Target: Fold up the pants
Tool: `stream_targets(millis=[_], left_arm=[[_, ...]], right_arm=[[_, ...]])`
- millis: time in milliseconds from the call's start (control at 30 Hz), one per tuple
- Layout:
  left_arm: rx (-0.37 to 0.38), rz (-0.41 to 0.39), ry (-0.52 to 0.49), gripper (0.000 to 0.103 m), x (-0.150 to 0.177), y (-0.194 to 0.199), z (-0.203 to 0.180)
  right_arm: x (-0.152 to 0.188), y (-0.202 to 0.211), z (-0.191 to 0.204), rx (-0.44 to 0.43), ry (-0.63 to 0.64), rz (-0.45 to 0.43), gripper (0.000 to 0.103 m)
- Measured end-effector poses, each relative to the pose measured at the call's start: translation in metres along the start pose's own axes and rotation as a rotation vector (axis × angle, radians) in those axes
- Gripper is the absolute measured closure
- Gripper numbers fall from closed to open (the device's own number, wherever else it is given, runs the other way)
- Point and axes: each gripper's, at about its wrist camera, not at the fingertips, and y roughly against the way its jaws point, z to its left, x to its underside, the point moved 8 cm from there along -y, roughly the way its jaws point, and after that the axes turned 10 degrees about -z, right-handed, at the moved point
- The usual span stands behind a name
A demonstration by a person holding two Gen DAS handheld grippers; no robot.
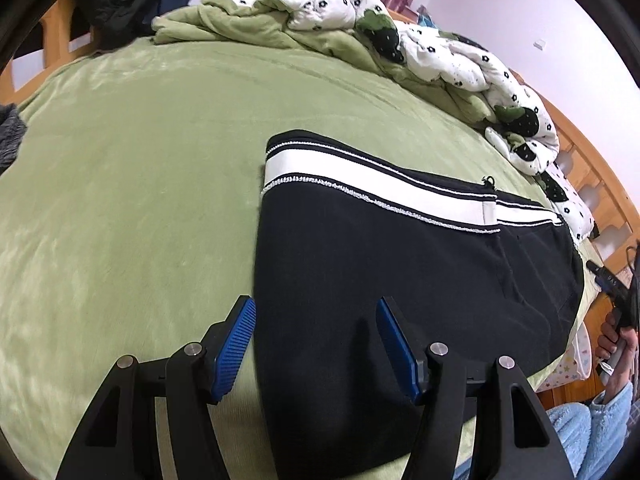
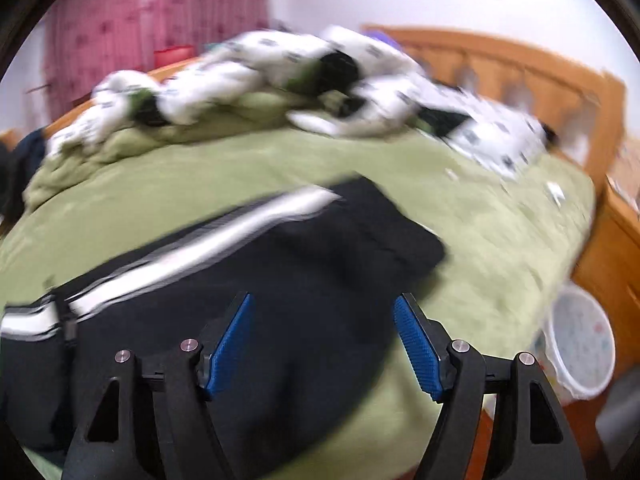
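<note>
Black pants (image 1: 400,264) with a white side stripe (image 1: 360,172) lie folded and flat on the green bed sheet (image 1: 140,180). My left gripper (image 1: 316,308) hovers over the pants' near left edge, its blue pads (image 1: 234,348) spread apart with nothing pressed between them. In the blurred right wrist view the same pants (image 2: 280,272) stretch from the lower left to the middle. My right gripper (image 2: 323,300) hangs over their near right part with its jaws wide and empty. A hand (image 1: 612,336) holding that gripper shows at the right edge of the left wrist view.
A crumpled white patterned quilt (image 1: 460,56) and a green blanket (image 1: 224,20) are heaped along the far side. A wooden bed frame (image 2: 520,68) borders the right, with a white basin (image 2: 580,344) beside the bed. Dark clothes (image 1: 120,0) sit at the far left corner.
</note>
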Motion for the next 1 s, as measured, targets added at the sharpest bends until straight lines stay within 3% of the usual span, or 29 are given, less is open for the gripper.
stream_targets(millis=[100, 200, 300, 367, 400, 500, 567, 633, 800, 1000], left_arm=[[0.027, 0.036, 0.029, 0.044, -0.003, -0.019, 0.006], [0.077, 0.084, 0.087, 0.044, 0.000, -0.036, 0.009], [0.139, 0.083, 0.150, 0.044, 0.000, -0.045, 0.011], [0.179, 0.087, 0.177, 0.046, -0.004, -0.050, 0.011], [0.187, 0.098, 0.191, 0.048, -0.006, -0.054, 0.011], [0.194, 0.108, 0.243, 0.064, -0.011, -0.063, 0.015], [0.206, 0.111, 0.288, 0.084, -0.012, -0.064, 0.015], [0.211, 0.070, 0.320, 0.092, -0.018, -0.055, 0.014], [0.199, -0.030, 0.226, 0.093, -0.051, -0.025, -0.008], [0.248, -0.080, 0.272, 0.094, -0.090, 0.005, 0.008]], right_arm=[[0.016, -0.025, -0.035, 0.030, -0.065, 0.064, 0.032], [0.036, -0.053, -0.041, -0.043, -0.130, 0.123, 0.032], [0.047, -0.078, -0.037, -0.155, -0.224, 0.156, 0.032], [0.042, -0.088, -0.037, -0.187, -0.248, 0.125, 0.033], [0.039, -0.090, -0.035, -0.192, -0.246, 0.115, 0.040], [0.028, -0.104, -0.028, -0.210, -0.247, 0.121, 0.045], [0.022, -0.106, -0.028, -0.201, -0.274, 0.098, 0.065], [0.009, -0.089, -0.024, -0.219, -0.286, 0.038, 0.084], [-0.048, -0.025, 0.018, -0.237, -0.218, -0.124, 0.087], [-0.128, 0.058, 0.106, -0.327, -0.124, -0.282, 0.088]])
